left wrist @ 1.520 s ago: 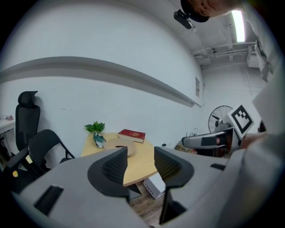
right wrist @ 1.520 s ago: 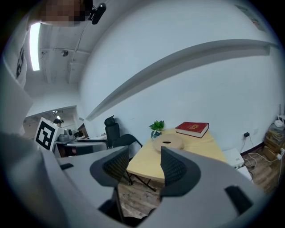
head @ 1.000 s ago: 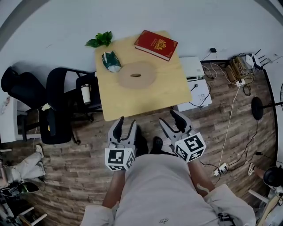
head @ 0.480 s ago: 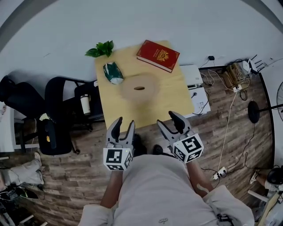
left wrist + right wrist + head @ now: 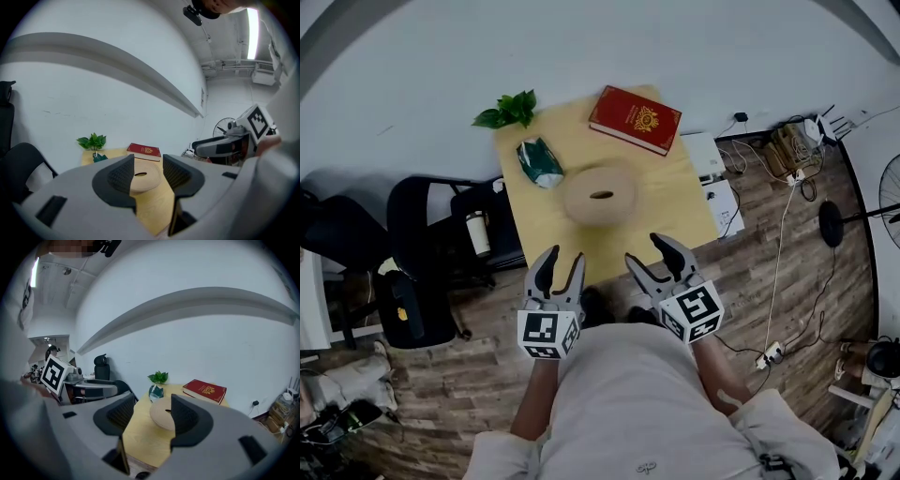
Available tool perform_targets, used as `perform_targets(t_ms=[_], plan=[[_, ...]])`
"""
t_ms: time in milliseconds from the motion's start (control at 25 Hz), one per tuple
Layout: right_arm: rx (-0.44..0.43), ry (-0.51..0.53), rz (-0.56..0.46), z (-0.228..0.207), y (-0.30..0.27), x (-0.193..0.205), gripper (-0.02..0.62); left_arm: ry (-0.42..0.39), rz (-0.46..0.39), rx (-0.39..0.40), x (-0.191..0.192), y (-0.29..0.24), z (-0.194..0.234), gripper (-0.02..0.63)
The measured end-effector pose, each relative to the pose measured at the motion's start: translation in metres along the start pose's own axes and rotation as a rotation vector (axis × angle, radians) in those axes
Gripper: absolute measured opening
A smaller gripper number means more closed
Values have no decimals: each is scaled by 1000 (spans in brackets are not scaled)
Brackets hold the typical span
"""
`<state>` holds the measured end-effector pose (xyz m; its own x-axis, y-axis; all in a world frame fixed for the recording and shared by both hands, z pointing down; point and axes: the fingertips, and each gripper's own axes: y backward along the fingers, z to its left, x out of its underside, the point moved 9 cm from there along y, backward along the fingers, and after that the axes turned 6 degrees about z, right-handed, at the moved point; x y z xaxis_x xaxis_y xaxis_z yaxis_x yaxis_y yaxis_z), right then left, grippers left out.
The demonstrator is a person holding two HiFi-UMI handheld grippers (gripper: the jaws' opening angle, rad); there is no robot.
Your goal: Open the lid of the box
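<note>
**Figure. Approach to the box, before contact.** The task had not yet begun in any physical sense. The round box (image 5: 598,217) sat at the centre of the yellow table (image 5: 675,202) in the upper middle of the head view, its tan lid (image 5: 584,192) seated flat and closed, with a dark slot at its middle. Everything was judged to remain: reaching the box, taking hold of the lid, and lifting it off.

Around the box, and apart from it, lay a red book (image 5: 635,119) toward the table's upper right corner, a green packet (image 5: 541,162) to the box's upper left, and a leafy plant (image 5: 506,111) at the table's upper left edge. Dark office chairs (image 5: 441,244) stood at the left of the frame, over a wood-plank floor (image 5: 787,281).

Both tools hung short of the table's near edge, in the lower middle of the head view. The left gripper (image 5: 562,262) had its jaws spread and held nothing – in the left gripper view the box (image 5: 143,178) appeared only in the gap between them, well beyond the tips, with the book (image 5: 144,151) and the plant (image 5: 93,140) behind it. The right gripper (image 5: 653,257) was likewise spread and empty; its jaws had just been opening a little, with nothing between them. In the right gripper view the box (image 5: 161,414) showed far past the jaw tips, and the left gripper (image 5: 93,389) at middle left. Neither tool touched the table, the box or the lid.
</note>
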<state>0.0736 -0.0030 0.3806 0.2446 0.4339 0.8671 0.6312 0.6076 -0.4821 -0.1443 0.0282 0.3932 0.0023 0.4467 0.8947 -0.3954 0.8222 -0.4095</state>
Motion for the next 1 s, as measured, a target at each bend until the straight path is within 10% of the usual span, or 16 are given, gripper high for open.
perform_targets(t_ms=[1000], plan=[[43, 226, 184, 11, -95, -1, 249, 21, 81, 50, 7, -33, 67, 175]])
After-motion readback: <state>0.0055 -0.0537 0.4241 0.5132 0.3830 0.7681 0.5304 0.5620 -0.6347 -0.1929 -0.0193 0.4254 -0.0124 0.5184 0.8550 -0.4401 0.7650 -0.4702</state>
